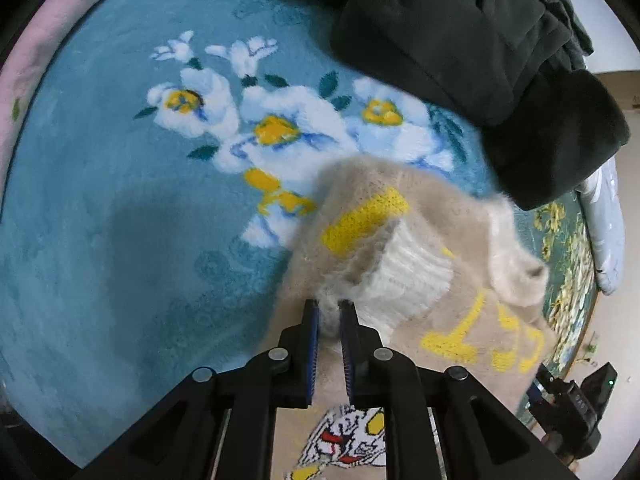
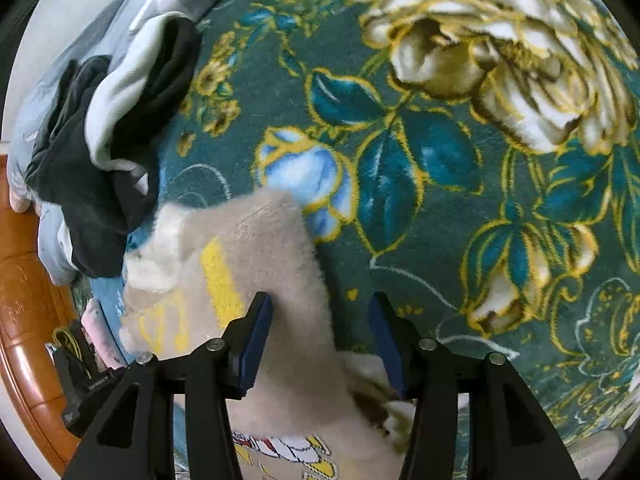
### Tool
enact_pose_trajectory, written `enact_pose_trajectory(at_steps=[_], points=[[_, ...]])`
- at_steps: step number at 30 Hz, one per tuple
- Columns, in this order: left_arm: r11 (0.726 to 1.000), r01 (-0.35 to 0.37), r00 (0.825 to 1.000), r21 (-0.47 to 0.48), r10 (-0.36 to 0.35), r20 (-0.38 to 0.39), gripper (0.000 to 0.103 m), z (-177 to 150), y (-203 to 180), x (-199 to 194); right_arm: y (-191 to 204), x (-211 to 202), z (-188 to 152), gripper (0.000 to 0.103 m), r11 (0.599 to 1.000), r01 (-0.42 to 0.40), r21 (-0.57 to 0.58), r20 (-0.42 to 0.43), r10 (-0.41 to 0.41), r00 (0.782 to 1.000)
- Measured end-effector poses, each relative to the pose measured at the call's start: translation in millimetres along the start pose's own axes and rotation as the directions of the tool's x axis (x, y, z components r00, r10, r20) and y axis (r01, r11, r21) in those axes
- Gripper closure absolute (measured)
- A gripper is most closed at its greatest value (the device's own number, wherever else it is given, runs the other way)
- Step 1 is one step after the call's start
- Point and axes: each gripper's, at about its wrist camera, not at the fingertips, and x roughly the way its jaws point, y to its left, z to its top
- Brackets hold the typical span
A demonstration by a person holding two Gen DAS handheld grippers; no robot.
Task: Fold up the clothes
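Left-wrist footage shows the left gripper [image 1: 329, 312] clenched on a tuft of the beige sweater [image 1: 400, 264], whose fuzzy knit is pinched between the blue fingers [image 1: 313, 320]. The sweater is spread over the blue floral blanket [image 1: 120, 200], with a white ribbed cuff [image 1: 412, 276] and yellow lettering turned up just right of the grasp, so a sleeve or edge appears to be partly carried over the body. Beyond the sweater, toward its far right, a dark green garment [image 1: 460, 48] is heaped unfolded.

In the right-wrist view, the right gripper [image 2: 320, 332] is seen released, its fingers [image 2: 260, 320] spread wide with a fold of the sweater lying between them but not pinched. Right of the sweater, the green floral blanket [image 2: 460, 160] is bare. Left of the sweater the dark heap is seen again, mixed with a pale grey garment [image 2: 132, 80].

The task is judged to be at an early stage: one sweater mid-fold, the heap untouched, and no finished stack in view.
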Motion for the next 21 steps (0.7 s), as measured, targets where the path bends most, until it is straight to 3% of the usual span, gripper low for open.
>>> enact_pose_trajectory(at_steps=[2,4,5,7,9,14,21], points=[[0.999,-0.014,1.0,0.029,0.014,-0.009,0.078,3.6,-1.4,2.0,-3.5,4.8,3.9,0.042,1.0,-0.008,0.016,-0.011,0.009,1.0],[0.999,-0.03,0.999,0.042,0.031,-0.028,0.06,7.4,-0.3,0.1,-2.4,3.6,5.4,0.042,1.0,-0.014,0.004,-0.019,0.014,1.0],[0.999,-0.023,0.999,0.042,0.025,-0.034,0.056,8.8,1.0,-3.1,-1.2,2.0,5.5,0.042,1.0,-0.017,-0.008,-0.023,0.017,1.0],[0.998,0.038,0.999,0.058,-0.037,-0.016,0.039,11.0,1.9,-14.5,2.3,-1.7,3.2,0.042,0.998,-0.04,-0.05,-0.029,0.038,0.999],[0.994,0.066,0.998,0.09,-0.067,0.005,0.03,13.7,-0.2,-21.8,4.0,-1.8,1.8,0.042,0.996,-0.048,-0.079,-0.036,0.046,0.998],[0.984,0.05,0.998,0.171,-0.042,-0.051,0.028,29.9,-13.6,1.6,3.5,15.4,11.3,0.042,0.997,-0.05,-0.053,-0.05,0.048,0.998],[0.991,0.069,0.995,0.118,-0.06,-0.081,0.027,39.5,-9.2,25.2,-2.3,18.9,14.2,0.042,0.998,-0.063,0.026,-0.033,0.064,0.997]])
